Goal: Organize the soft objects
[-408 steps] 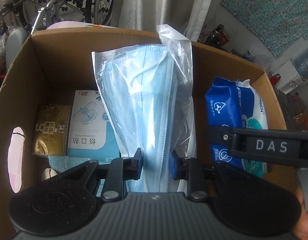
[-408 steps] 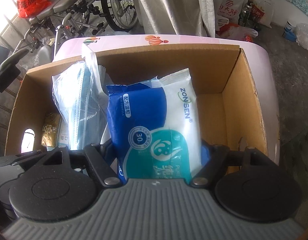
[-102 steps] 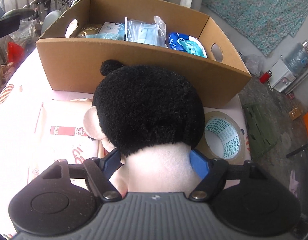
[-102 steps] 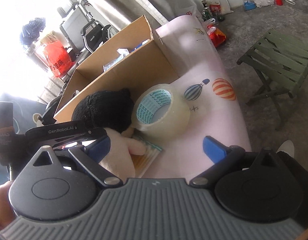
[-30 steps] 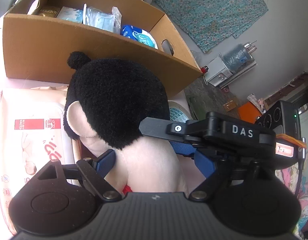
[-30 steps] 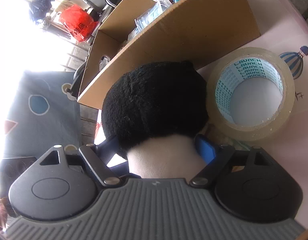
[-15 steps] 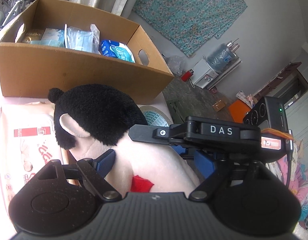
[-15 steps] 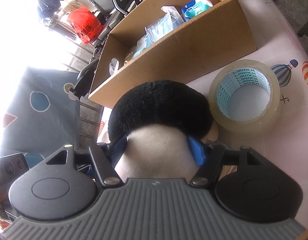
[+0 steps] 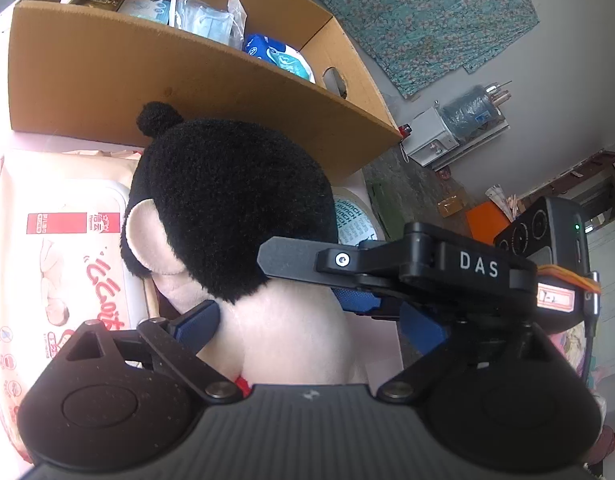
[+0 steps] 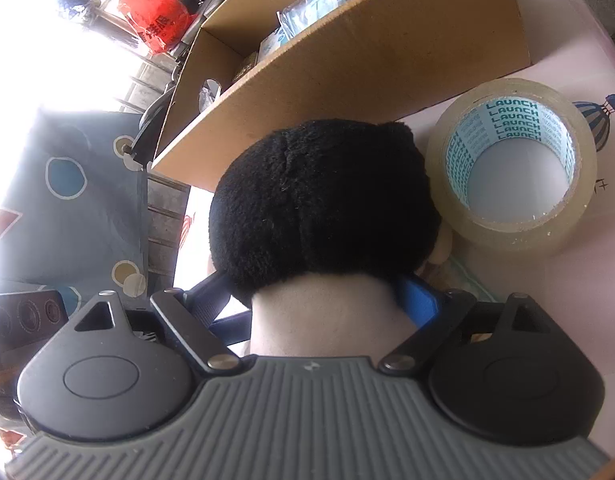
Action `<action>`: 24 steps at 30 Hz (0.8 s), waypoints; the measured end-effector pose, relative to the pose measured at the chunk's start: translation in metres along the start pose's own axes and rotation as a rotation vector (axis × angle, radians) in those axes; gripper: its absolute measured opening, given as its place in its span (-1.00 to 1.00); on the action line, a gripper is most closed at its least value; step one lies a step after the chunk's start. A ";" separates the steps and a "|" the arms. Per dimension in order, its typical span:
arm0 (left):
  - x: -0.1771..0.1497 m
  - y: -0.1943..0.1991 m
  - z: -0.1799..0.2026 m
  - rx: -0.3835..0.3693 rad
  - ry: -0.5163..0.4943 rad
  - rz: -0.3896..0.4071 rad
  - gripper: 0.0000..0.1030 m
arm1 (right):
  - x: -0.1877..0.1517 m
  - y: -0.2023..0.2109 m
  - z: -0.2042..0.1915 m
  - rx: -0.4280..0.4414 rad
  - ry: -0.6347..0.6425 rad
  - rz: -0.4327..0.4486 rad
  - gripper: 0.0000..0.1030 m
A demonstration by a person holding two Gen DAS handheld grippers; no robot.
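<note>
A plush doll [image 9: 235,200] with black hair and a cream body fills both views; it also shows in the right wrist view [image 10: 323,200]. My left gripper [image 9: 307,316] is shut on the doll's neck. My right gripper [image 10: 323,300] is shut on the same neck from the other side, and its black arm marked DAS [image 9: 427,268] crosses the left wrist view. The cardboard box [image 9: 187,80] stands just beyond the doll and holds a pack of face masks [image 9: 203,24], a blue wet-wipe pack [image 9: 275,54] and small packets.
A roll of clear tape [image 10: 515,168] stands on the pink table [image 10: 587,280] right of the doll. A large pack of wipes [image 9: 55,248] lies under and left of the doll. The box wall [image 10: 347,80] rises right behind the doll.
Both grippers have stayed shut on the doll. The doll has moved closer to the box wall and sits higher in the left wrist view.
</note>
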State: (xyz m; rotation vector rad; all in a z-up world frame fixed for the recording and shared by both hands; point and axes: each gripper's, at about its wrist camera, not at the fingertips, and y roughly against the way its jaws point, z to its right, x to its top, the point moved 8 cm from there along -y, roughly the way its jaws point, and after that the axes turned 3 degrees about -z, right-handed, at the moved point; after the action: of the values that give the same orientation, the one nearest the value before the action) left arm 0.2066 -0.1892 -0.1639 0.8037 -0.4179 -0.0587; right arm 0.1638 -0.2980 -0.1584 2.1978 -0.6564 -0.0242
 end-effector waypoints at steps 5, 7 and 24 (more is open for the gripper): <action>0.000 -0.002 0.001 0.015 -0.016 0.022 0.93 | 0.004 -0.015 0.008 0.014 -0.051 -0.002 0.84; -0.002 0.001 0.005 0.020 -0.041 0.038 0.92 | 0.003 -0.014 0.006 0.009 -0.036 0.015 0.73; 0.003 0.075 0.074 0.028 -0.244 0.189 0.90 | -0.011 0.067 -0.029 0.065 0.077 0.162 0.53</action>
State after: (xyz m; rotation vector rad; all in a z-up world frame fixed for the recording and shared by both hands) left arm 0.1732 -0.1890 -0.0639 0.7837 -0.7257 0.0256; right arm 0.1311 -0.3080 -0.0932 2.1894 -0.7992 0.1666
